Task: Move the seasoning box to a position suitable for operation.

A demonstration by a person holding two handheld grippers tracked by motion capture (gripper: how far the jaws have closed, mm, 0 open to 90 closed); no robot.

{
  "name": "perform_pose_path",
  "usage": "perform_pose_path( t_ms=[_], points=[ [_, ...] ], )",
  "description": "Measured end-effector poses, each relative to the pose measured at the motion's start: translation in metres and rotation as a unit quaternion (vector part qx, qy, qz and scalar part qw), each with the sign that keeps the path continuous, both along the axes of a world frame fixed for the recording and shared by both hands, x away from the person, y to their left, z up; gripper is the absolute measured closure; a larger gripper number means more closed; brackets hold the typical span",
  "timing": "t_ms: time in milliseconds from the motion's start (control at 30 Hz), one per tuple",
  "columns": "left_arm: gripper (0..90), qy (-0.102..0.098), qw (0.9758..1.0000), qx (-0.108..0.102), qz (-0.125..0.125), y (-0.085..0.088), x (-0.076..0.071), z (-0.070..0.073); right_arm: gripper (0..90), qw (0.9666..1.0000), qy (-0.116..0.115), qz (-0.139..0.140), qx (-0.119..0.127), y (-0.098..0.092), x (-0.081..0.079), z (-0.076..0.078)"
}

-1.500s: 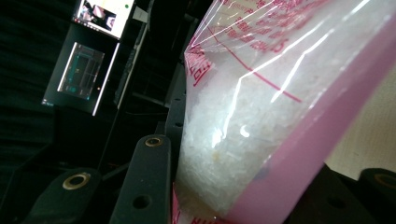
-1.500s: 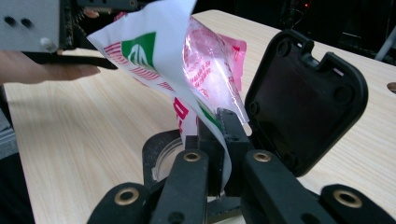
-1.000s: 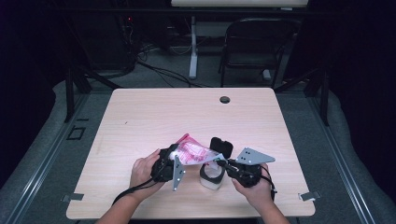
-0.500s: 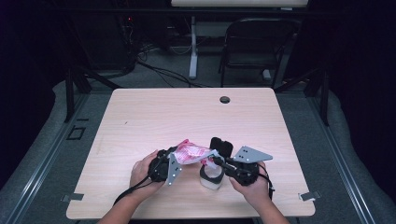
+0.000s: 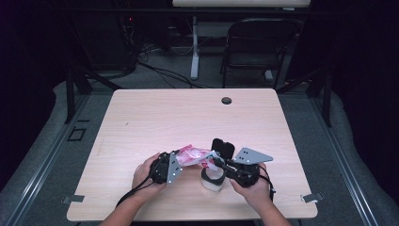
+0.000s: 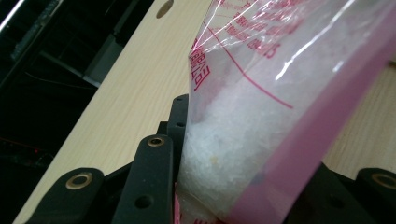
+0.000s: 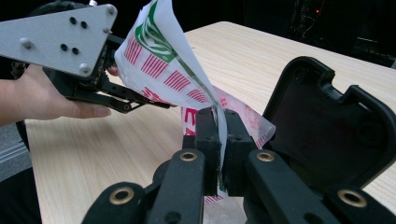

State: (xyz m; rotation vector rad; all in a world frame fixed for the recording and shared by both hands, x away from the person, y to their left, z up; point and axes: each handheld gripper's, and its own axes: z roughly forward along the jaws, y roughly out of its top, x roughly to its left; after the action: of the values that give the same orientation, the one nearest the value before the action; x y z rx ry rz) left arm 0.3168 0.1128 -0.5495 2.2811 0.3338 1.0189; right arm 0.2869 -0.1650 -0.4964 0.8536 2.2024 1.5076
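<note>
Clear bag (image 6: 261, 107) with pink strip and red print, white grains, pale wood-grain table (image 5: 155, 117), black tongs (image 7: 217, 140)

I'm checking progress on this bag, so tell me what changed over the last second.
The pink printed bag has sunk a little and drawn in toward the white container, and the left hand-held gripper came slightly inward with it. Both grips stayed: the left hand-held gripper holds the filled end, the right hand-held gripper stays pinched on the bag's thin edge. The container, the black case and the table kept their places.
</note>
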Motion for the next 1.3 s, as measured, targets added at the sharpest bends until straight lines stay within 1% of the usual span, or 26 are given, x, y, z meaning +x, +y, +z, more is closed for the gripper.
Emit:
perform_pose_path(
  t_ms=[67,300,467,533,567,600,633,667,733,767,833,867,1000,1100,1133,1300],
  points=[
    [71.0,0.002,1.0000,-0.003,-0.001,0.000,0.001,-0.001,86.7,1.0000,-0.001,-0.001,0.000,0.000,0.000,0.000],
    [71.3,0.025,0.9996,-0.009,0.000,0.002,0.003,-0.004,83.9,1.0000,0.001,0.003,0.002,0.003,0.000,-0.002],
    [71.4,0.040,0.9991,-0.015,-0.001,0.003,0.006,-0.005,79.1,0.9999,0.005,0.006,0.007,0.003,0.001,-0.002],
    [71.5,0.047,0.9987,-0.021,-0.001,0.003,0.007,-0.006,74.7,0.9999,0.007,0.009,0.010,0.003,0.002,-0.003],
    [71.5,0.049,0.9986,-0.019,-0.001,0.004,0.007,-0.005,71.2,0.9999,0.007,0.009,0.012,0.003,0.002,-0.004],
    [71.5,0.050,0.9985,-0.023,-0.001,0.004,0.008,-0.006,68.2,0.9999,0.003,0.008,0.009,0.003,0.002,-0.004],
    [71.5,0.053,0.9983,-0.025,-0.001,0.004,0.008,-0.006,66.5,0.9999,0.000,0.008,0.006,0.004,0.003,-0.005],
    [71.6,0.055,0.9981,-0.026,0.000,0.005,0.008,-0.006,64.8,0.9999,0.000,0.009,0.012,0.005,0.003,-0.006],
    [71.7,0.058,0.9979,-0.028,0.000,0.005,0.009,-0.006,60.4,0.9999,-0.005,0.008,0.011,0.005,0.003,-0.006],
    [71.7,0.060,0.9978,-0.029,0.000,0.006,0.009,-0.006,59.2,0.9998,-0.006,0.007,0.016,0.005,0.003,-0.007],
    [71.8,0.063,0.9975,-0.032,0.000,0.006,0.010,-0.006,56.5,0.9998,-0.009,0.005,0.016,0.005,0.003,-0.007],
    [71.9,0.068,0.9971,-0.035,0.001,0.007,0.010,-0.006,55.7,0.9998,-0.010,0.004,0.016,0.004,0.004,-0.007],
    [72.1,0.077,0.9959,-0.046,0.001,0.009,0.012,-0.005,53.7,0.9998,-0.010,0.001,0.018,0.004,0.004,-0.007],
    [72.3,0.087,0.9944,-0.061,0.000,0.010,0.013,-0.006,53.1,0.9998,-0.010,0.000,0.019,0.003,0.004,-0.007],
    [72.4,0.087,0.9943,-0.061,-0.001,0.011,0.014,-0.005,53.1,0.9998,-0.010,0.000,0.017,0.003,0.004,-0.007],
    [72.6,0.097,0.9926,-0.073,0.000,0.014,0.015,-0.005,52.7,0.9997,-0.013,-0.004,0.022,0.000,0.004,-0.006]
  ],
)
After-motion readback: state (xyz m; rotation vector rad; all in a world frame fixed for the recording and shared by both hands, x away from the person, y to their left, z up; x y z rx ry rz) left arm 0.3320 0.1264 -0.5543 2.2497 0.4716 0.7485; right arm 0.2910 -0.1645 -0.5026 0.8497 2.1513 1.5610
